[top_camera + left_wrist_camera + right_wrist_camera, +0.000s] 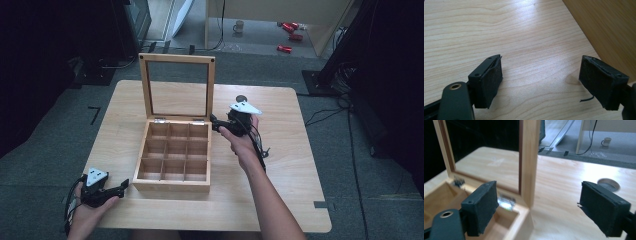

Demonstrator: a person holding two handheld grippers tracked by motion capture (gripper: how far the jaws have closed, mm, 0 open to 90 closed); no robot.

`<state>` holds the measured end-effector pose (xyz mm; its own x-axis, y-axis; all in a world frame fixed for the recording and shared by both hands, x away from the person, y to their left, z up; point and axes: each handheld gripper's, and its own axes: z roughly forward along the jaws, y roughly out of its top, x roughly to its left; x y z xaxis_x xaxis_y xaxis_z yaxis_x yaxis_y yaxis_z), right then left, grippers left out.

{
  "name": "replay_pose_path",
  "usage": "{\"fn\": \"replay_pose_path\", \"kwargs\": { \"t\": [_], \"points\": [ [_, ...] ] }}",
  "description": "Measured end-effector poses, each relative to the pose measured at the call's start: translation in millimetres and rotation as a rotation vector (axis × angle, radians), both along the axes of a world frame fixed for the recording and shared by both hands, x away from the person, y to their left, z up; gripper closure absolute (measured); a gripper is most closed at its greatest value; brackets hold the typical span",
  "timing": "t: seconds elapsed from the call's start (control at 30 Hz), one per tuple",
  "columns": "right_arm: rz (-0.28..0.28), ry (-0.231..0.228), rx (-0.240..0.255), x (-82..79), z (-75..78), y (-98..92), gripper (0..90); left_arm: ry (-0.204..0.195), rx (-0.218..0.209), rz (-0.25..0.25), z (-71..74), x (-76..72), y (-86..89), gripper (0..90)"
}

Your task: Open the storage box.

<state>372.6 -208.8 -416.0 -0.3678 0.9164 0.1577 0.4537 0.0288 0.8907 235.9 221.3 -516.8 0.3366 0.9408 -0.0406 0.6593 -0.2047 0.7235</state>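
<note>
**Asker:** Wood everywhere, by the sound of it. What stands on the table (280, 190), and how many of each thing?

**Describer:** One light wooden table, and on it one wooden compartment box (173, 159). The box sits a little left of the table's middle. Its inside is split into nine square cells, three rows of three, and none holds anything that can be seen. One lid (177, 87) with a see-through pane stands upright at the far edge, on two small metal hinges.

**Asker:** And the tools?

**Describer:** Two hand-held grippers, one per hand. The left gripper (124, 185) rests low at the near left corner of the table, its tips just beside the box's near left corner but apart from it. In the left gripper view its two black pads (490, 83) stand wide apart over bare tabletop, with the box's wall at the upper right; nothing lies between them.

**Asker:** The right one?

**Describer:** The right gripper (214, 123) is held at the box's far right corner, by the hinge end of the lid. In the right gripper view its two pads (482, 206) are spread wide, with the lid's right upright post (529, 162) seen in the gap farther off, untouched. It is released, gripping nothing.

**Asker:** Anything else?

**Describer:** One round metal cable port (241, 98) is set into the tabletop behind the right hand. On the floor beyond sit one mug (239, 26) and three red objects (290, 35), too small to name.
</note>
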Motion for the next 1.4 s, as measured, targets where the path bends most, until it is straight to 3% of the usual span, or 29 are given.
{"fn": "replay_pose_path", "kwargs": {
  "t": [0.2,0.6,0.97,1.4],
  "points": [
    [0.004,0.017,-0.024,-18.9,-9.3,-17.2,12.9,0.0,0.001,0.0,0.0,0.0,-0.1,19.4],
    [-0.058,0.053,-0.059,-62.3,-35.3,-69.4,12.5,-0.002,0.009,0.001,-0.1,-0.1,-0.8,19.6],
    [-0.079,0.095,-0.108,-98.6,-59.7,-100.0,10.9,-0.004,0.016,0.004,-0.1,-0.3,-1.6,20.1],
    [-0.182,0.156,-0.106,-133.5,-83.9,-147.5,10.9,-0.005,0.021,0.007,-0.1,-0.6,-1.9,20.6]
  ]
}}
